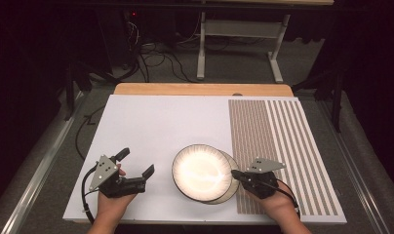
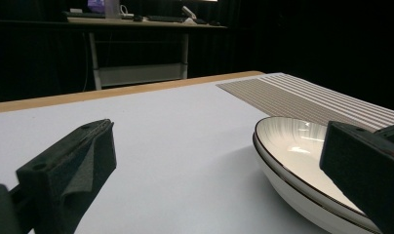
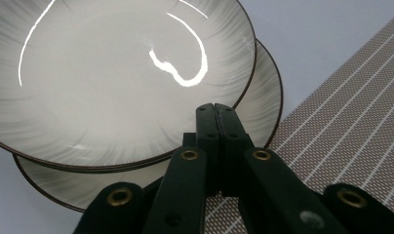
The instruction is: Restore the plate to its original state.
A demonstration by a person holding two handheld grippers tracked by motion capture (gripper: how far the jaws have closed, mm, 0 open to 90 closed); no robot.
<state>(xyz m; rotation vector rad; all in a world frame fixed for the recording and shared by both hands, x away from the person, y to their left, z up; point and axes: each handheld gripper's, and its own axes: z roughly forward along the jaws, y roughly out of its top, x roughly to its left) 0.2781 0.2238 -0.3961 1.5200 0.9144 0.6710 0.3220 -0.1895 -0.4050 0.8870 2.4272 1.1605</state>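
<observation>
Low in the centre of the frame, two stacked plates (image 1: 203, 172) lay flat, hollows upward, the lower offset rightward, right tongs (image 1: 235, 174) pressed together at their rim, left tongs (image 1: 136, 162) spread apart beside them.

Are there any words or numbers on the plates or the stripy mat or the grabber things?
None can be read. The top plate and the plate under it carry only grey streaks and a dark rim. The striped mat has plain lines. The left gripper and right gripper bear no lettering. A lit screen far behind is too blurred to read.
</observation>
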